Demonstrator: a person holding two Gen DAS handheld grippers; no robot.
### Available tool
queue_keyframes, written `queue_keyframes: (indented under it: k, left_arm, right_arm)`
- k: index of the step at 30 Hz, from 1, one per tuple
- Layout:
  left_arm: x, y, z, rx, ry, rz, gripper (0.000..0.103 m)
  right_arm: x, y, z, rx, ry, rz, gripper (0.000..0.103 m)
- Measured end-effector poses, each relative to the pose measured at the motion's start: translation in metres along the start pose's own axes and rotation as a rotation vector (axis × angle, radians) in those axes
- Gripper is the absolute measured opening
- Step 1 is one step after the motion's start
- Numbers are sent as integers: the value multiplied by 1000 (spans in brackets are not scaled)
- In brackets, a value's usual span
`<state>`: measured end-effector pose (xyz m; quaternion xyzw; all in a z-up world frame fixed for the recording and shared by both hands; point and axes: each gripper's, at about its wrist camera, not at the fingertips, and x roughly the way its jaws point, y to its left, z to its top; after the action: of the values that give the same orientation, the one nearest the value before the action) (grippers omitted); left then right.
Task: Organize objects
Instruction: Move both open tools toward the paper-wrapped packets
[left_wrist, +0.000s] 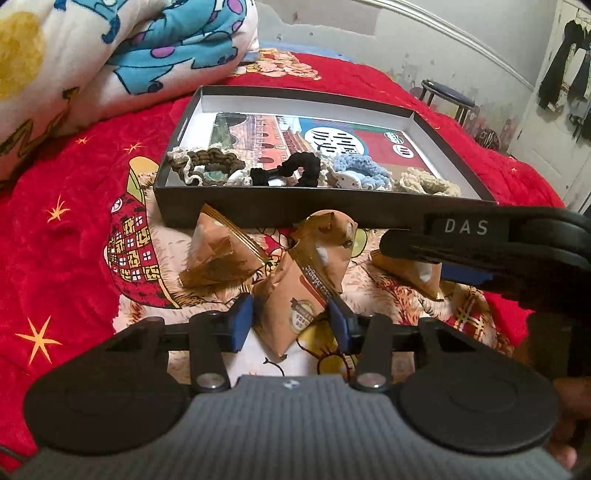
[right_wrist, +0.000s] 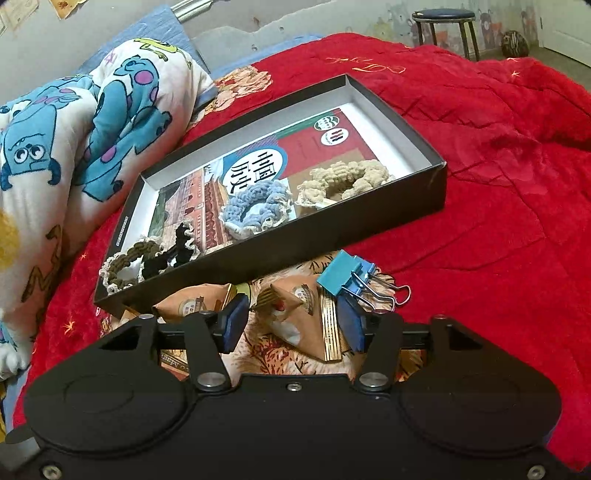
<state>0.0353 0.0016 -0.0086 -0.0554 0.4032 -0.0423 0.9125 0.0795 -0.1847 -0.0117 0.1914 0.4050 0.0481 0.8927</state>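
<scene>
Down on the red blanket (right_wrist: 498, 155), just before the black box (left_wrist: 258, 210): left gripper (left_wrist: 291, 321) spread around a tan packet (left_wrist: 295, 295), pads (left_wrist: 242, 321) beside it, contact unclear; right gripper (right_wrist: 293, 321) likewise parted about another tan packet (right_wrist: 295, 314), not clamped; blue binder clip (right_wrist: 345, 275) just beyond its right finger; inside the box, four crocheted scrunchies in brown (left_wrist: 207, 162), black (left_wrist: 295, 170), blue (right_wrist: 255, 206) and beige (right_wrist: 343, 181) over a printed booklet (right_wrist: 258, 162).

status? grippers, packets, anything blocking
Left gripper open around a snack packet. Right gripper open over another packet. Binder clips crowd right finger.
</scene>
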Motion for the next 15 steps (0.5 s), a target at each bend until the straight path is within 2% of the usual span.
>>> queue_keyframes:
  k: [3, 9, 15]
  left_arm:
    - [2, -1, 1, 3, -1, 5, 51]
    - [5, -7, -2, 40, 0, 24, 55]
    - [5, -6, -3, 39, -11, 26, 48]
  right_arm:
    - [2, -4, 0, 33, -8, 23, 53]
    - [6, -10, 0, 66, -11, 43, 54]
    - [9, 0, -4, 8, -28, 14, 54]
